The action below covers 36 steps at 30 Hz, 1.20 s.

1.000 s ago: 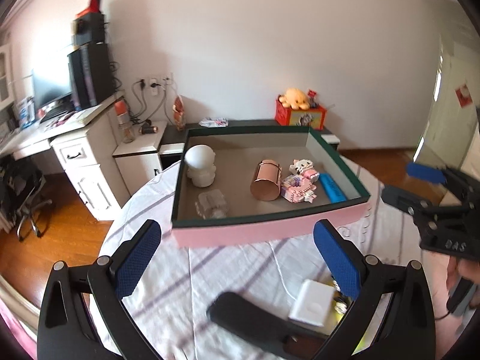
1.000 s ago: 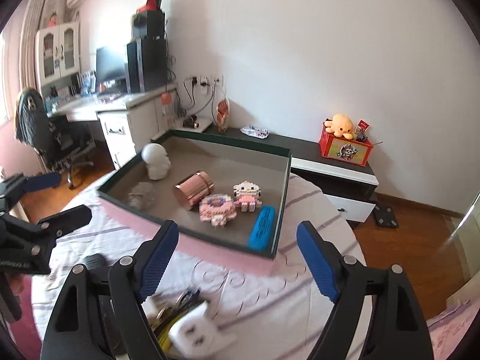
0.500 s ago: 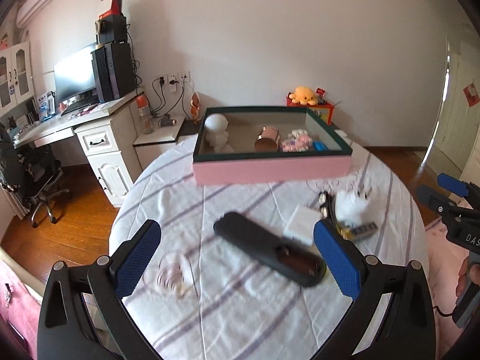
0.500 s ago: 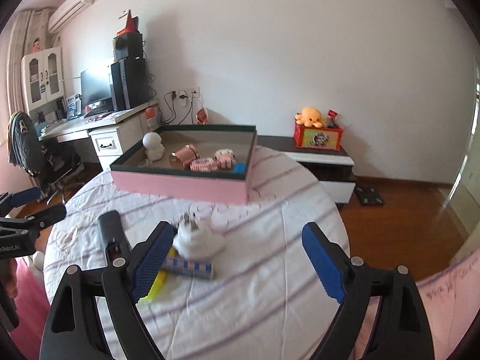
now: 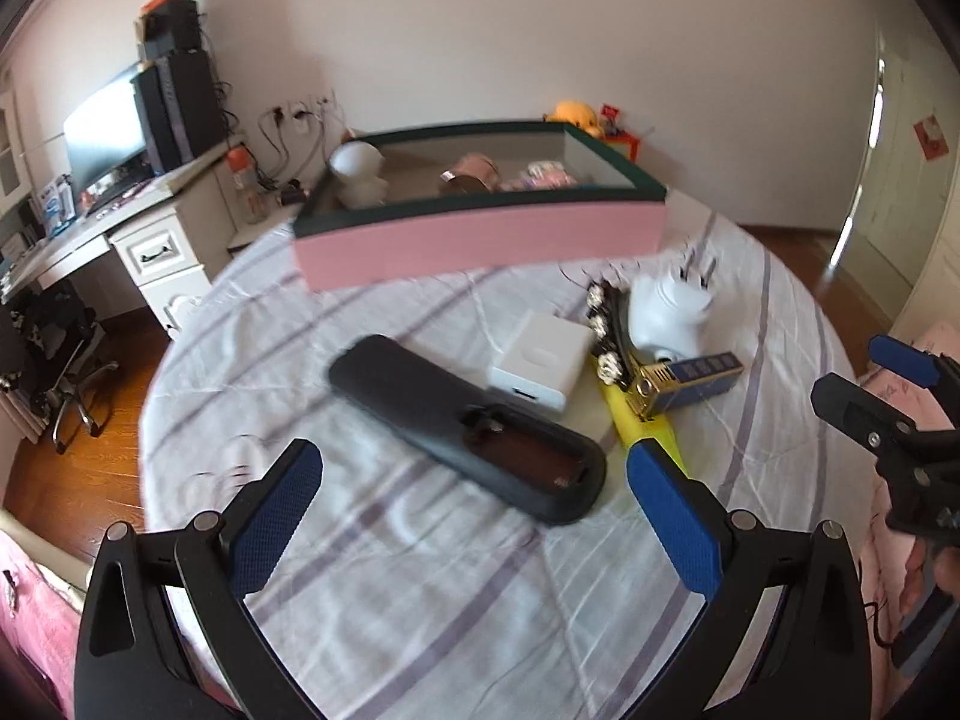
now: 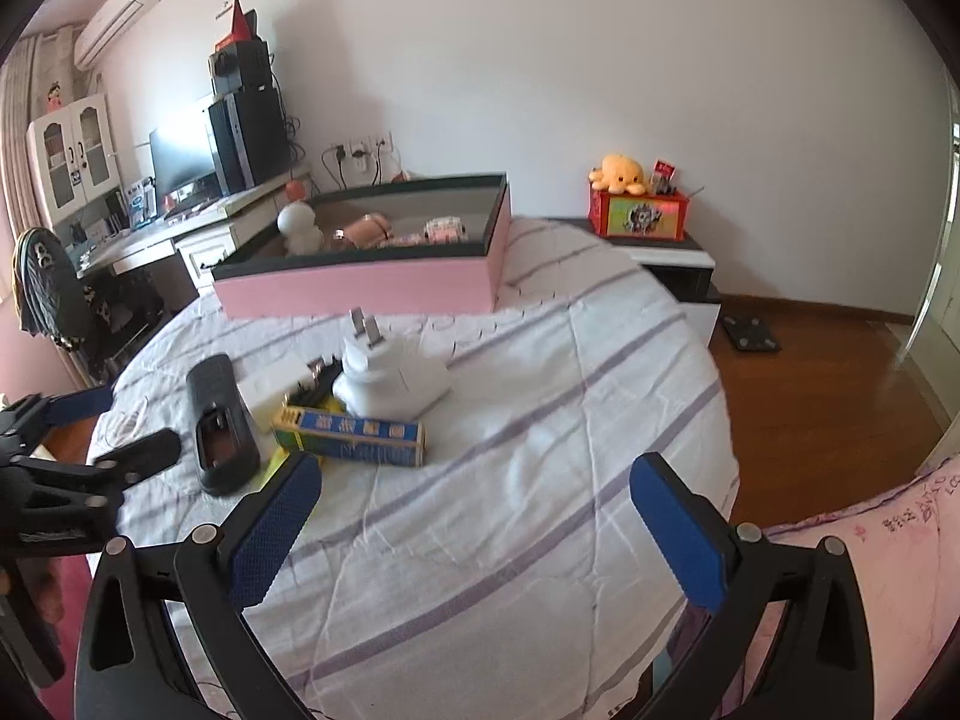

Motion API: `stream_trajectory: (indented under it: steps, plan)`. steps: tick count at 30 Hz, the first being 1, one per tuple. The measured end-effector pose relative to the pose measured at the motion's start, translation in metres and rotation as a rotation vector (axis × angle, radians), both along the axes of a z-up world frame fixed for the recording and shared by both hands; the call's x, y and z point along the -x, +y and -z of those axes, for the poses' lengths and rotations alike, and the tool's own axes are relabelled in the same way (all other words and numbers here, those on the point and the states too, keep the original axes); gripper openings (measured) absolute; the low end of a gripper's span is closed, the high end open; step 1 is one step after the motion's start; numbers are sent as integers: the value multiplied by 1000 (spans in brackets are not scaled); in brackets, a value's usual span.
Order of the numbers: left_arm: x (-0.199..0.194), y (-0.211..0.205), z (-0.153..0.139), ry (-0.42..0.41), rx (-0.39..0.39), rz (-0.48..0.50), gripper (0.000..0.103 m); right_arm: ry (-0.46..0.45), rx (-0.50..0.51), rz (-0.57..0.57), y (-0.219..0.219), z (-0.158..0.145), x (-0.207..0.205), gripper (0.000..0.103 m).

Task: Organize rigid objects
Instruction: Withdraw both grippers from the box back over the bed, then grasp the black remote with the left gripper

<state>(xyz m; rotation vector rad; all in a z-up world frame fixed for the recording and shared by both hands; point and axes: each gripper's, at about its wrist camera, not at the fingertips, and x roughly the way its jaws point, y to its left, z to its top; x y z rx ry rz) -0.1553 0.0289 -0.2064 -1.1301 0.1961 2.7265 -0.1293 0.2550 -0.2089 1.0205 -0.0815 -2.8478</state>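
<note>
A pink box (image 5: 480, 243) with a dark green rim stands at the far side of the round table and holds a white figure (image 5: 358, 174), a copper can (image 5: 471, 175) and pink toys. In front of it lie a black remote (image 5: 468, 426), a white charger block (image 5: 538, 358), a white plug adapter (image 5: 672, 312), a blue-and-gold carton (image 5: 690, 381), a yellow strip and a black clip. My left gripper (image 5: 474, 519) is open and empty just short of the remote. My right gripper (image 6: 474, 522) is open and empty over bare cloth, right of the carton (image 6: 351, 435) and the adapter (image 6: 390, 375).
The table carries a white cloth with purple stripes (image 6: 540, 420). A white desk (image 5: 120, 228) with a monitor and an office chair stand to the left. A low cabinet (image 6: 660, 252) with a red box and an orange plush stands behind. Wooden floor lies to the right.
Both grippers have pulled back from the pink box toward the near side of the table. The loose objects have come into full view. Both stay open and empty.
</note>
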Motion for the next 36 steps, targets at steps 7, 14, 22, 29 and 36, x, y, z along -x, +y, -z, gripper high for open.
stream_trajectory:
  steps: [7,14,22,29,36]
  plan:
    - [25,14,28,-69,44,-40,103,-38,8,-11,2,14,6,103]
    - [28,-4,38,-123,-28,-51,103,-55,11,-18,-2,21,14,103]
    - [12,-53,34,-123,20,-147,103,-63,7,-41,-14,24,21,103]
    - [18,-56,26,-76,-7,-135,103,-77,5,-44,-19,30,26,103]
    - [46,-33,36,-99,-13,-48,79,-64,5,-38,-17,27,27,103]
